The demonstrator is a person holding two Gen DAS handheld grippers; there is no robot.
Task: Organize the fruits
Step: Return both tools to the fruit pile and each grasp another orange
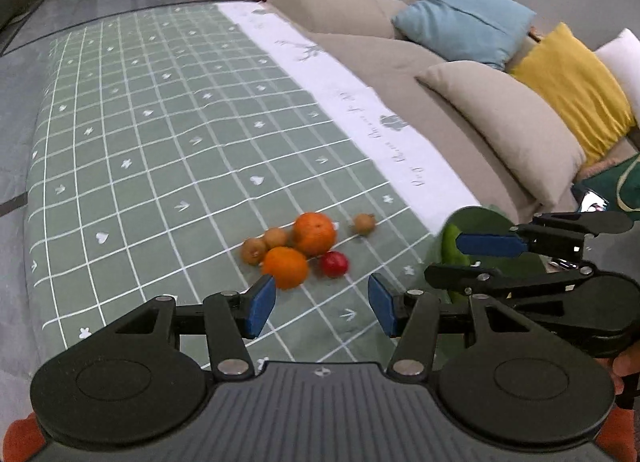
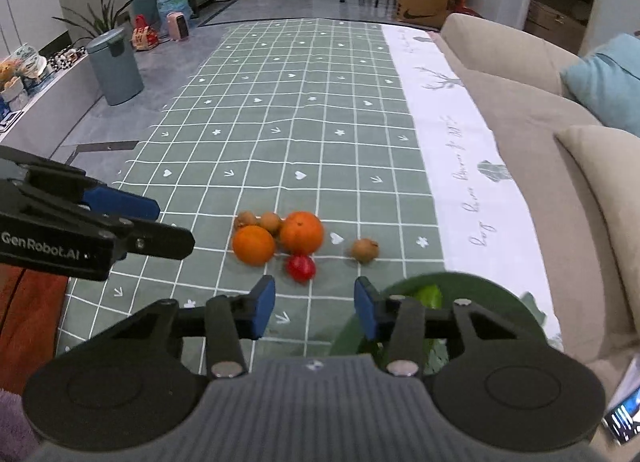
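Both grippers hover over the checked green cloth (image 2: 304,110), nothing held: the left gripper (image 1: 322,304) has its fingers about half open, the right gripper (image 2: 315,306) a narrower gap, neither touching fruit. Just under the right gripper sits a dark green bowl (image 2: 492,294) with one green fruit (image 2: 430,296) inside, apparently the only piece sorted so far. Beyond the fingers, loose on the cloth, lie two oranges (image 2: 254,245) (image 2: 301,233) touching, a red fruit (image 2: 301,267) beside them, two brown fruits (image 2: 270,222) (image 2: 245,219) behind, and a third brown fruit (image 2: 365,250) apart. Most sorting appears still undone.
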